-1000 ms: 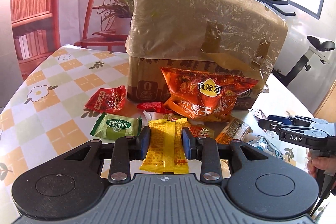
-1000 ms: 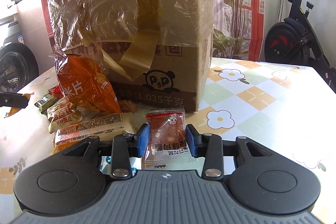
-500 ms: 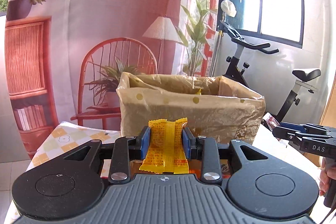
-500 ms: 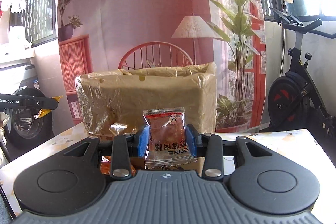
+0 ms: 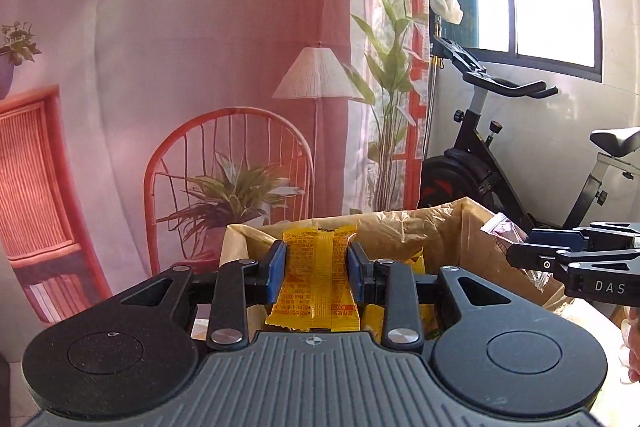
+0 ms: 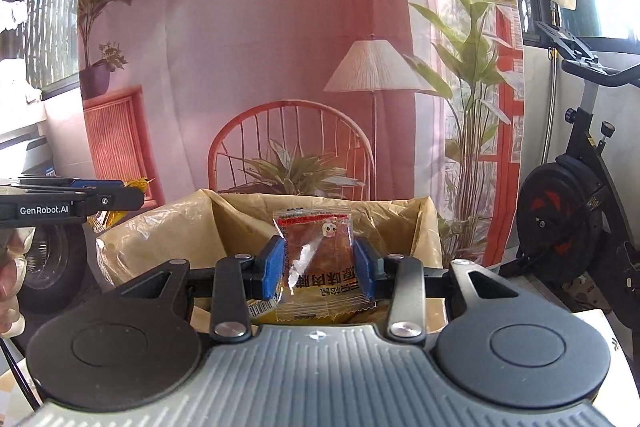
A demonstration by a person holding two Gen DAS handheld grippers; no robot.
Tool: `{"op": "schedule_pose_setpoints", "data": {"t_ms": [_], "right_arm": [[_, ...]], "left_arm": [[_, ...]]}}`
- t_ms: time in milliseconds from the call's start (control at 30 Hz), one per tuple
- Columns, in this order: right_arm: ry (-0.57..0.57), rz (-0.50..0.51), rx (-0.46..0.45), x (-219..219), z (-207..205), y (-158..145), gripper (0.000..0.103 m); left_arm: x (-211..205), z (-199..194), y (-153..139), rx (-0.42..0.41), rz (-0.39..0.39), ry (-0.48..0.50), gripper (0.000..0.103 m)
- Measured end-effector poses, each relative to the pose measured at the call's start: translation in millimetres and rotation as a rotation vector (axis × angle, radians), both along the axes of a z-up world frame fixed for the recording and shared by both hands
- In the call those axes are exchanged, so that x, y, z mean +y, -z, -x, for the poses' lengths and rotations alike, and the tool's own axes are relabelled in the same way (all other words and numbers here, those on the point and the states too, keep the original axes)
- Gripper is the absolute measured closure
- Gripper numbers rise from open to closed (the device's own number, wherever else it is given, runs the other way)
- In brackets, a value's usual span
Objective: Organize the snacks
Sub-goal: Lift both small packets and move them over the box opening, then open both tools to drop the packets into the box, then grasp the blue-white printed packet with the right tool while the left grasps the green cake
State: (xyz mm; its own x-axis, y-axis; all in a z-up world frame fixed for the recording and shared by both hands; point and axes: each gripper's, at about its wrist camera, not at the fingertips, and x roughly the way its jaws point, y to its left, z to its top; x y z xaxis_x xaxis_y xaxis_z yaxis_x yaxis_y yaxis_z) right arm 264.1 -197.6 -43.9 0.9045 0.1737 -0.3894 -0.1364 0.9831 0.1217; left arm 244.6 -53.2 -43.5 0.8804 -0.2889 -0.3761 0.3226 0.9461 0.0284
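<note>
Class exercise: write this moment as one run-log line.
left gripper: shut on yellow packet | right gripper: shut on clear packet | both over open box

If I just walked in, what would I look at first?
Probably the bright yellow snack packet, pinched upright in the left tool right in the middle of its view. The right tool squeezes a clear packet with a brown snack the same way. Both hang at the open top of a big cardboard box lined with plastic, where more yellow packets already lie.
</note>
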Motion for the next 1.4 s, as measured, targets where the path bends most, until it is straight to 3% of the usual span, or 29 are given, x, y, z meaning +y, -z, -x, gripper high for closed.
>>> {"op": "schedule_pose_setpoints", "data": {"t_ms": [133, 333, 567, 767, 933, 1233, 1400], "right_arm": [[0.038, 0.011, 0.030, 3, -10, 9, 0.056], [-0.004, -0.029, 0.016, -1, 10, 10, 0.052], [-0.065, -0.079, -0.045, 1, 60, 6, 0.052], [-0.106, -0.059, -0.047, 10, 95, 21, 0.052], [-0.113, -0.049, 0.079, 12, 104, 59, 0.048], [-0.125, -0.005, 0.394, 19, 115, 138, 0.044], [-0.149, 0.040, 0.479, 30, 121, 164, 0.041]], "left_arm": [[4, -12, 5, 0.048, 0.016, -0.010, 0.047], [25, 4, 7, 0.078, 0.023, -0.006, 0.046], [57, 44, 11, 0.127, 0.030, -0.013, 0.046], [75, 74, 37, 0.167, 0.033, -0.038, 0.047], [84, 88, 71, 0.225, 0.035, -0.069, 0.047], [98, 92, 119, 0.349, 0.045, -0.120, 0.047], [104, 93, 133, 0.383, 0.047, -0.135, 0.047]]}}
